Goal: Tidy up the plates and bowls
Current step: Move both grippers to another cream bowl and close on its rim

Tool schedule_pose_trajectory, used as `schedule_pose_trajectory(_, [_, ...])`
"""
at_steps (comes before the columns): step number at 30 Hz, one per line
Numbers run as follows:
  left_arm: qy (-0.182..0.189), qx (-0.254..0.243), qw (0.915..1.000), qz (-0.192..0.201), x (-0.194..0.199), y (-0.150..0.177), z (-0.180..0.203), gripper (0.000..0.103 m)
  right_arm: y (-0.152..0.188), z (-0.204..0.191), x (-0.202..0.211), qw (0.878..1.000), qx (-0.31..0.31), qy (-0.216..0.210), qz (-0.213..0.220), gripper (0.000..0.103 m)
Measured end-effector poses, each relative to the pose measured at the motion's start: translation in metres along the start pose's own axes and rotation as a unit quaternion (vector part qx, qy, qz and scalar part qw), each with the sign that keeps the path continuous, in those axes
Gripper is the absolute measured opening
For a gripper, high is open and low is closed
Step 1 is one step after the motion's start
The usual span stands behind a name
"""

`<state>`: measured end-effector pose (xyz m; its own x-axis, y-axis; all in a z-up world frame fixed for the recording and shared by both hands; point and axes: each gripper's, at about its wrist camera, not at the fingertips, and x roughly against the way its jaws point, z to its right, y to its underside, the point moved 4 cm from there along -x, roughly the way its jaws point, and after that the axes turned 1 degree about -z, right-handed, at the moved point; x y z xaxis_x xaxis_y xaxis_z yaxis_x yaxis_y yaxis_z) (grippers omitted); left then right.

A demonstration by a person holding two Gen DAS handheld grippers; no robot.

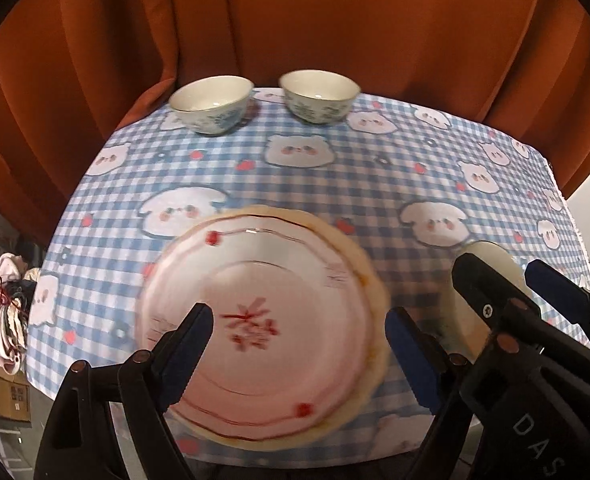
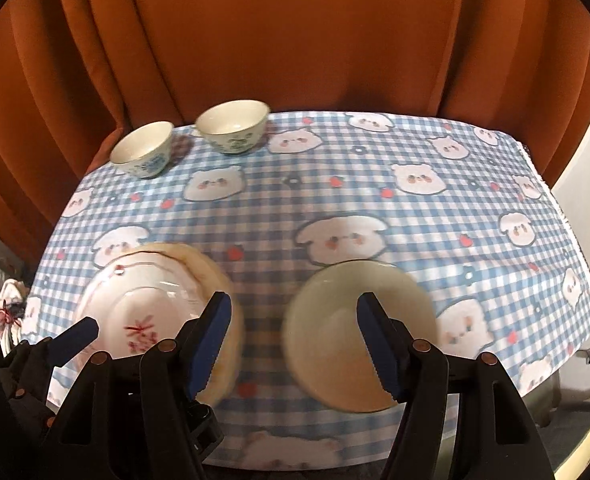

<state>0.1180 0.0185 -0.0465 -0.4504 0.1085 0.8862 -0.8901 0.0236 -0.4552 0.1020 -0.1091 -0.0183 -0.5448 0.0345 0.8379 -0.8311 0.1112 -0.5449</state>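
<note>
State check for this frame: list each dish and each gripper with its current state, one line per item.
Pink flowered plate: stacked on a tan plate, resting on the table.
Cream plate: flat on the tablecloth, alone, ungripped.
Left bowl: upright, empty.
Right bowl: upright, empty, apart from its neighbour.
Left gripper: open, holding nothing.
Right gripper: open, holding nothing.

The pink plate (image 1: 255, 320) and the two small bowls (image 1: 211, 104) look like glossy, smooth ceramic. The checked tablecloth (image 1: 335, 184) seems a smooth printed cloth, and the orange curtain (image 1: 295, 20) is a matt, soft fabric.
</note>
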Motion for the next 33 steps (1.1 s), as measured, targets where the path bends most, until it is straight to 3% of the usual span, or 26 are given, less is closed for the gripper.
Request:
schedule_pose_trajectory(9, [-0.042, -0.031, 0.9981, 0.033, -0.002, -0.031, -0.066, 0.087, -0.022, -0.074, -0.016, 1.0, -0.003, -0.008, 0.002, 0.069])
schedule_pose_trajectory(15, [-0.043, -0.022, 0.998, 0.041, -0.016, -0.071, -0.093, 0.087, -0.054, -0.101, -0.034, 1.0, -0.006, -0.01, 0.003, 0.069])
schedule_pose_trajectory(27, [-0.084, 0.002, 0.9939, 0.071, -0.06, -0.172, -0.125, 0.064, -0.152, -0.14, -0.096, 0.999, 0.007, -0.033, 0.023, 0.069])
schedule_pose_trajectory(33, [-0.089, 0.036, 0.9943, 0.047, -0.106, -0.199, -0.141, 0.052, -0.188, -0.155, -0.143, 0.999, 0.005, -0.027, 0.021, 0.063])
